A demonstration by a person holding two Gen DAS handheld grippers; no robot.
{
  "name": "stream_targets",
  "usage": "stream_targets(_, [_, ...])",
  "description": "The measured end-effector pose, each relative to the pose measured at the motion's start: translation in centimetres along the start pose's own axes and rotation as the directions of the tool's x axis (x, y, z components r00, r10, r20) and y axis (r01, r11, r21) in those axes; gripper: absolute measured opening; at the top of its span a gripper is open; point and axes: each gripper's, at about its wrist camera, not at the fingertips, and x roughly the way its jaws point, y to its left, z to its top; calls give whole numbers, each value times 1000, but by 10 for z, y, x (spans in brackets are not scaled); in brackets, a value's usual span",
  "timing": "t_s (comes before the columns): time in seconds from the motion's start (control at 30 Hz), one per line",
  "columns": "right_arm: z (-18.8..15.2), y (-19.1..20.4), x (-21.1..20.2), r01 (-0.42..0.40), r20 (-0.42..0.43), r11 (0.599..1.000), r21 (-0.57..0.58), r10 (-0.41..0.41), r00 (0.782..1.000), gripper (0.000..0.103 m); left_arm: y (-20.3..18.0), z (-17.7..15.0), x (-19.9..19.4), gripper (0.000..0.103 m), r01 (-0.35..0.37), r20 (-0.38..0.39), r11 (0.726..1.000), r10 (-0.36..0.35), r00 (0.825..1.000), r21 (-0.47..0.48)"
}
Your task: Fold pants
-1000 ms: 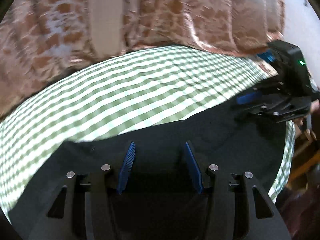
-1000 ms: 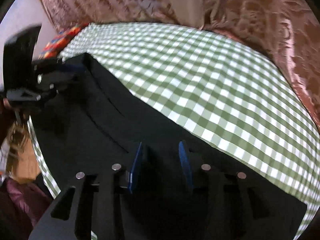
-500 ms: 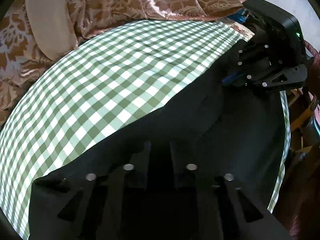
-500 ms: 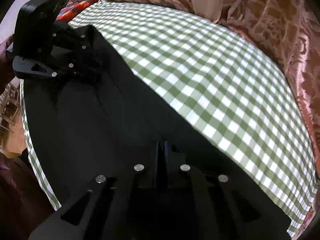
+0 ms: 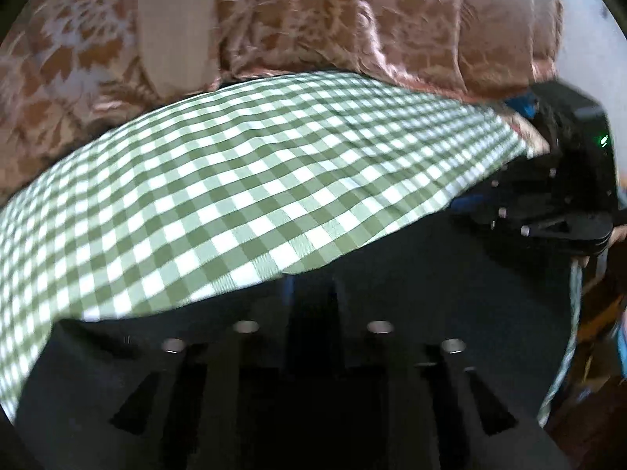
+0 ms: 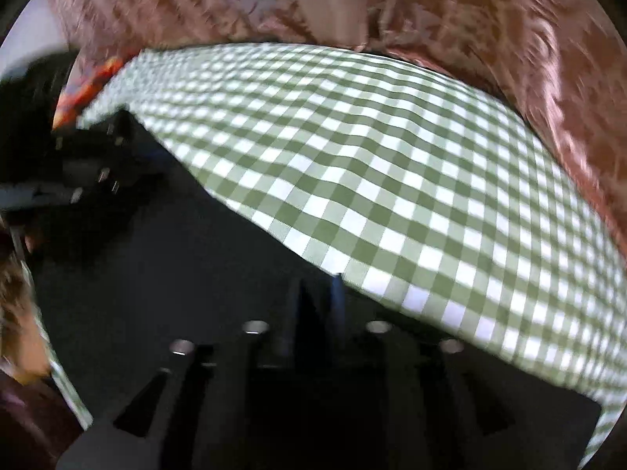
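Note:
The black pants lie on a green-and-white checked cloth. My left gripper has its jaws close together, pinching the pants' far edge. My right gripper is likewise shut on the pants' edge. The right gripper also shows at the right of the left wrist view, and the left gripper at the left of the right wrist view, both at the pants' edge. Both views are blurred.
The checked cloth covers the table beyond the pants. A brown patterned curtain hangs behind it, also in the right wrist view. A colourful item lies at the table's far left corner.
Both grippers went from open to shut on the pants' edge. Since half a second ago both views have tilted up and blurred, with the pants' edge still held.

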Motion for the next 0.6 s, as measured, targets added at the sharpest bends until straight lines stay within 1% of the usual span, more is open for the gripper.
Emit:
stream_targets(0.03, [-2, -3, -7, 12, 21, 999, 34, -12, 1000, 53, 5, -4, -10, 52, 7, 32, 999, -5, 999, -46])
stream_targets(0.07, [-4, -4, -13, 18, 37, 998, 55, -20, 999, 55, 13, -10, -22, 53, 15, 65, 995, -9, 998, -99])
stream_targets(0.1, [-6, -5, -20, 12, 55, 997, 78, -16, 998, 55, 17, -14, -28, 53, 20, 82, 991, -9, 997, -134])
stream_targets(0.13, [-8, -5, -26, 9, 68, 996, 92, -16, 998, 55, 30, -25, -42, 53, 1, 101, 977, 21, 995, -212])
stream_targets(0.17, [-9, -2, -31, 11, 80, 995, 97, -19, 997, 54, 37, -33, -50, 53, -24, 105, 968, 52, 993, -251])
stream_targets(0.2, [-9, 2, -35, 5, 92, 996, 94, -14, 996, 50, 45, -43, -59, 53, -48, 115, 954, 85, 990, -295])
stream_targets(0.23, [-9, 7, -38, -14, 103, 996, 91, 5, 995, 40, 55, -57, -71, 53, -67, 127, 932, 119, 985, -355])
stream_targets(0.27, [-7, 17, -40, -49, 110, 995, 84, 40, 993, 35, 62, -69, -80, 53, -91, 124, 910, 153, 980, -404])
stream_targets(0.3, [-2, 27, -38, -86, 111, 994, 68, 78, 991, 29, 67, -77, -85, 53, -105, 123, 897, 173, 977, -430])
stream_targets(0.33, [6, 43, -35, -128, 108, 991, 40, 123, 986, 28, 71, -90, -92, 53, -122, 125, 878, 201, 971, -462])
stream_targets(0.37, [11, 54, -31, -155, 105, 988, 25, 152, 983, 28, 74, -102, -98, 53, -143, 129, 862, 232, 964, -487])
stream_targets(0.43, [31, 84, -19, -252, 85, 968, -9, 252, 964, 28, 76, -121, -108, 53, -153, 138, 837, 262, 955, -525])
stream_targets(0.47, [37, 97, -13, -272, 81, 962, -21, 273, 959, 28, 76, -126, -111, 53, -156, 143, 829, 271, 952, -538])
stream_targets(0.5, [46, 107, -8, -298, 75, 954, -30, 299, 951, 28, 76, -134, -115, 53, -167, 146, 821, 290, 946, -546])
stream_targets(0.53, [56, 116, 1, -333, 64, 942, -31, 334, 940, 31, 75, -139, -118, 53, -174, 148, 821, 298, 943, -543])
stream_targets(0.57, [70, 126, 10, -377, 51, 926, -19, 377, 925, 35, 72, -142, -119, 53, -176, 149, 823, 299, 942, -540])
stream_targets(0.6, [81, 132, 17, -397, 47, 918, -5, 397, 917, 43, 70, -146, -122, 53, -173, 154, 826, 296, 943, -536])
